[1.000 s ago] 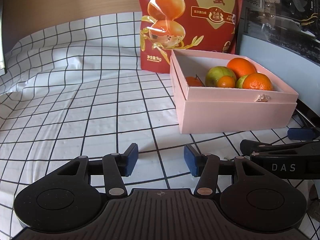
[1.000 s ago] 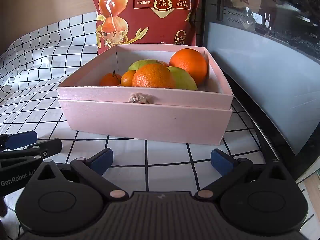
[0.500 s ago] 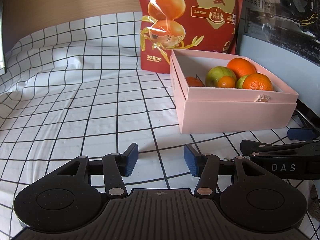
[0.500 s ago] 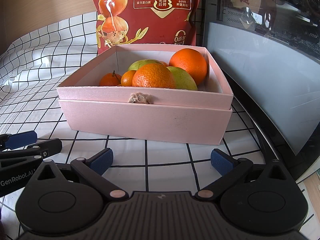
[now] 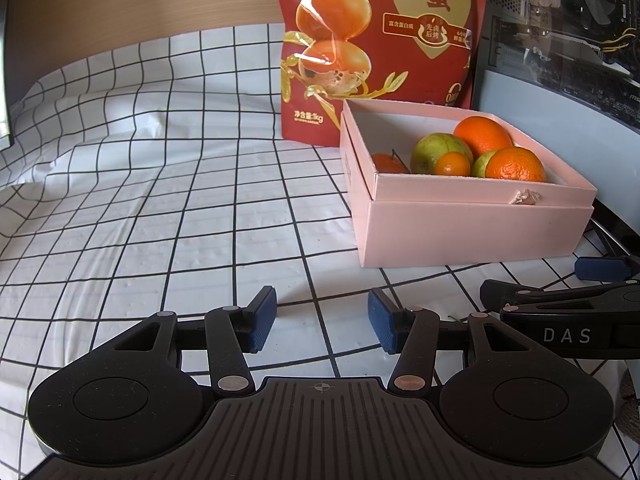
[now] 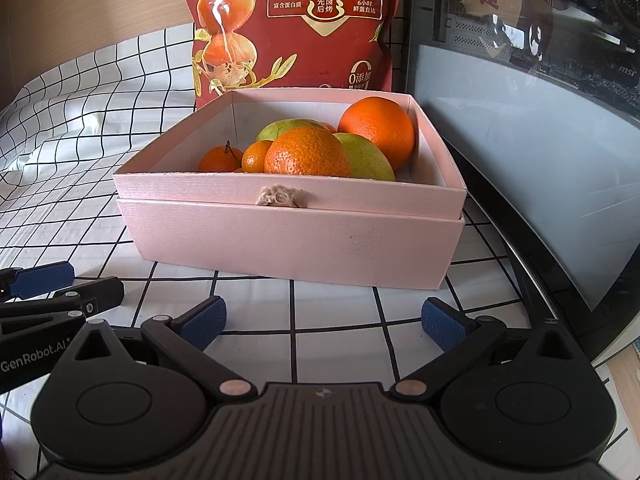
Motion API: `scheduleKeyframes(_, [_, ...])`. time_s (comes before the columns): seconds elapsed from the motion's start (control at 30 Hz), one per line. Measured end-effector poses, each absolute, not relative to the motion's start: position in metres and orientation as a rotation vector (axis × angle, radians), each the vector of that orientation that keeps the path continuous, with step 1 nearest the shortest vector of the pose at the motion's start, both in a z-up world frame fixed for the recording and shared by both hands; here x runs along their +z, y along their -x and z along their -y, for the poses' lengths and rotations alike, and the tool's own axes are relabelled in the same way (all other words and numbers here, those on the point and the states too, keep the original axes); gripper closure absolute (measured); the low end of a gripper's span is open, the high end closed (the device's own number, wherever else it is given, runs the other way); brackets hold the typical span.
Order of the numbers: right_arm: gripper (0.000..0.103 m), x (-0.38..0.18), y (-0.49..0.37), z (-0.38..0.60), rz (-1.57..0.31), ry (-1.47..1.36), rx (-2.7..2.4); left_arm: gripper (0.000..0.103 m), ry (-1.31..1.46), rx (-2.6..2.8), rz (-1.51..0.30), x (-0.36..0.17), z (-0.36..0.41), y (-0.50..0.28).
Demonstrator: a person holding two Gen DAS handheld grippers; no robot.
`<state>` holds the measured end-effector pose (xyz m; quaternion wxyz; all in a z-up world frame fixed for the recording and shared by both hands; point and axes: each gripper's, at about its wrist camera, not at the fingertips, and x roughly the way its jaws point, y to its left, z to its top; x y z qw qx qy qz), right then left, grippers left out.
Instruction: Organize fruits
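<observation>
A pink box [image 5: 472, 224] [image 6: 292, 236] stands on the checked cloth. It holds several fruits: a large orange [image 6: 378, 128], a second orange [image 6: 306, 154], green pears [image 6: 366, 160], and small tangerines [image 6: 220, 159]. My left gripper [image 5: 322, 320] is open and empty, low over the cloth, to the front left of the box. My right gripper [image 6: 324, 322] is open and empty, just in front of the box. Each gripper shows at the edge of the other's view.
A tall red snack bag [image 5: 380, 44] [image 6: 296, 24] stands behind the box. A dark glass computer case [image 6: 540, 140] runs along the right side. The checked cloth [image 5: 140, 200] stretches to the left, wrinkled at its far edge.
</observation>
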<state>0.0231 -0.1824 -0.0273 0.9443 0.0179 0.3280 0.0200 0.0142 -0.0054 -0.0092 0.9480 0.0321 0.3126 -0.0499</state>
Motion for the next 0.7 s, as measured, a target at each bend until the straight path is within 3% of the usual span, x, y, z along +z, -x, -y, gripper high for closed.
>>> scheduleKeyframes(0.7, [0.0, -0.0274, -0.0232, 0.1824, -0.668, -0.036, 0.041, 0.047, -0.078, -0.1, -0.635, -0.0096, 0.0067, -0.0143])
